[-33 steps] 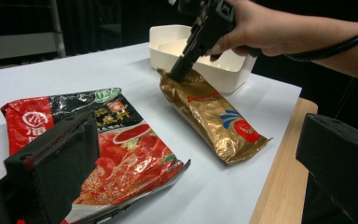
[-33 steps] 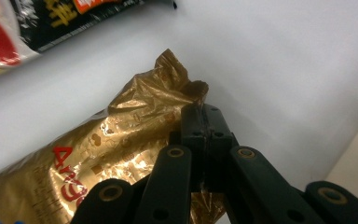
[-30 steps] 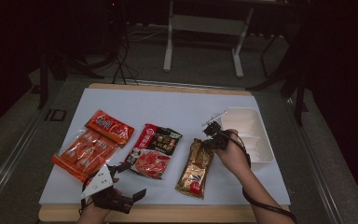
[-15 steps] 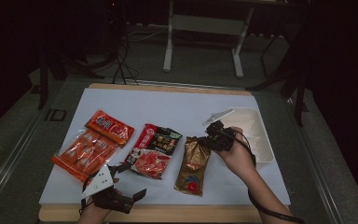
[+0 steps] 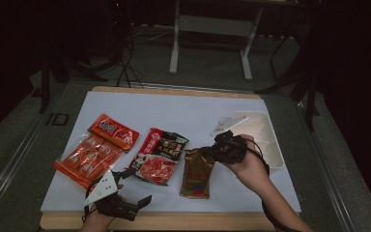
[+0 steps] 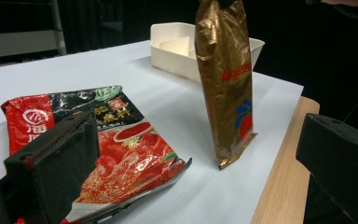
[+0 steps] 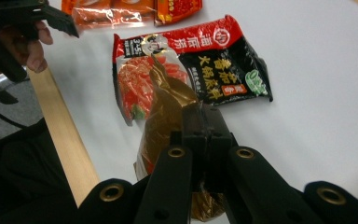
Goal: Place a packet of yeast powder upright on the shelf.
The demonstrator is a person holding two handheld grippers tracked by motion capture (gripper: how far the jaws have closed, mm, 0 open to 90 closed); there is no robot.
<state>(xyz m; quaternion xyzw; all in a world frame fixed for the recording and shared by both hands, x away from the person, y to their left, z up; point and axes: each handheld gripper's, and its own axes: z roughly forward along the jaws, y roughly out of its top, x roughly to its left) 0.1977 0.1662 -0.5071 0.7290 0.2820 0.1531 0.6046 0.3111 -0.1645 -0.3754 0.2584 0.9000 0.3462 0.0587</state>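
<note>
snack packs: 4, i.e. 2 orange [image 5: 113, 131], [image 5: 83, 158]; 1 red-black [image 5: 160, 155]; 1 gold [image 5: 197, 173]
trays: 1 white [image 5: 270, 145]
grippers: 2 [image 5: 207, 151], [image 5: 135, 189]

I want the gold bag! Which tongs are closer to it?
Right. The right tongs are clamped on the gold bag's top edge, lifting it upright. The left tongs sit open near the table's front edge, apart from it.

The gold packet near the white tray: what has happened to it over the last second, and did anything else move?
The right gripper, shut on the gold packet's top edge, has lifted that end, so the packet now stands nearly upright with its bottom edge on the white table. Earlier it lay flat. The left gripper, the red and black sauce packet, the orange packets and the white tray stayed as they were.
</note>
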